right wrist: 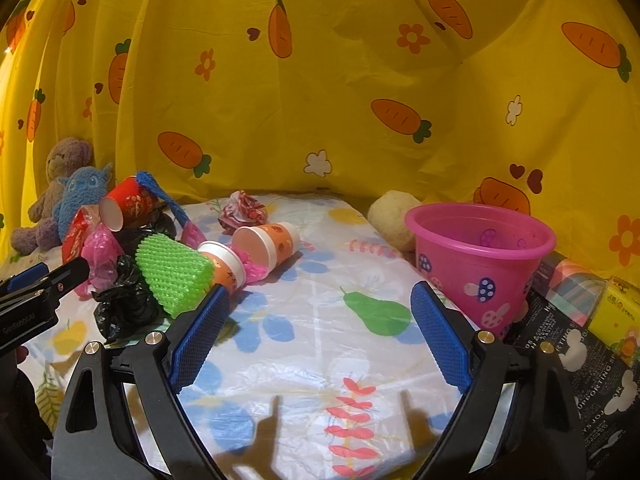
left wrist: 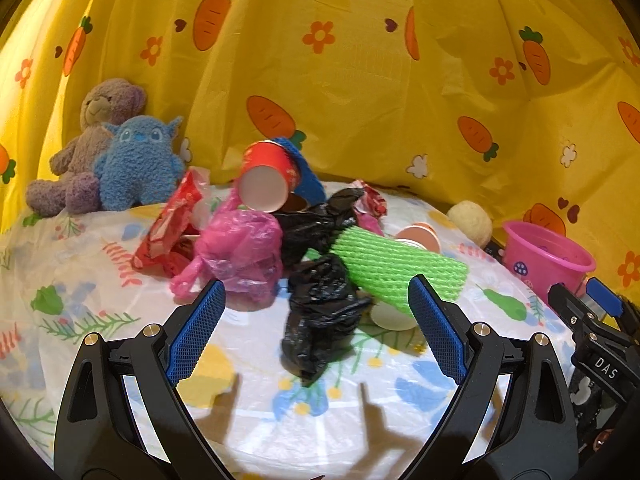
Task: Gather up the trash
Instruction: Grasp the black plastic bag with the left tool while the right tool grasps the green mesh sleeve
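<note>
A trash pile lies on the patterned table. In the left wrist view: a black plastic bag (left wrist: 320, 320), a pink plastic bag (left wrist: 240, 256), a green foam net (left wrist: 396, 268), a red paper cup (left wrist: 266, 178) and a red wrapper (left wrist: 168, 232). My left gripper (left wrist: 316, 332) is open, its fingers either side of the black bag, just short of it. My right gripper (right wrist: 320, 336) is open and empty over bare table, left of the pink bucket (right wrist: 480, 264). The net (right wrist: 172, 276), two orange-patterned cups (right wrist: 268, 248) and crumpled paper (right wrist: 242, 210) show in the right wrist view.
Two plush toys (left wrist: 108, 160) sit at the back left against the yellow carrot-print curtain (left wrist: 360, 60). A cream ball (right wrist: 390, 216) lies behind the bucket. Printed boxes (right wrist: 580, 320) stand at the right table edge. The pink bucket (left wrist: 544, 256) is right of the pile.
</note>
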A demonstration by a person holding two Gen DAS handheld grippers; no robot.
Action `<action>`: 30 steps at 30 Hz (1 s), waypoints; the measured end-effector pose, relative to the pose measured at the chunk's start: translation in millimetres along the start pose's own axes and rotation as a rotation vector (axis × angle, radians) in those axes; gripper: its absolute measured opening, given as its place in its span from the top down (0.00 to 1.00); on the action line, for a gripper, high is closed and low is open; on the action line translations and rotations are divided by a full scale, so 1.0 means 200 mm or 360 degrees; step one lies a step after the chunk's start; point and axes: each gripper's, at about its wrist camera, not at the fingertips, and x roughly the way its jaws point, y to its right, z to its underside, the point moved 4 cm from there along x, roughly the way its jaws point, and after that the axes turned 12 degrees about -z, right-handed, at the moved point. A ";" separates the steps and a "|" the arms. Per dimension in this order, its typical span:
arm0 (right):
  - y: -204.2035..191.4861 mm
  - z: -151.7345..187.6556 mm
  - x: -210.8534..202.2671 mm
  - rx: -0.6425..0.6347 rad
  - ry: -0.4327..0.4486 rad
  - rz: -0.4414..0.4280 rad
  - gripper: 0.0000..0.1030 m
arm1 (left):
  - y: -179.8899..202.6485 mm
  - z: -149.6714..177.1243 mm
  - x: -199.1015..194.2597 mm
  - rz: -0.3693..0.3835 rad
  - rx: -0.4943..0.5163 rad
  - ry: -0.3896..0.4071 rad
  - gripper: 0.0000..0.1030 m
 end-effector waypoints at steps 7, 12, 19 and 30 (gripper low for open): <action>-0.17 0.00 0.26 0.0047 -0.0163 -0.0328 0.29 | -0.19 -0.01 0.06 -0.0111 -0.0103 -0.0030 0.12; -0.24 0.02 0.43 0.0089 -0.0302 -0.0487 0.36 | -0.17 0.03 0.11 -0.0081 -0.0071 -0.0078 0.17; -0.28 0.04 0.50 0.0071 -0.0389 -0.0615 0.80 | -0.07 0.08 0.17 0.0007 0.0014 -0.0155 0.34; -0.27 -0.07 0.33 -0.0045 -0.0175 -0.0616 0.90 | 0.04 0.12 0.26 0.0148 0.0092 -0.0276 0.44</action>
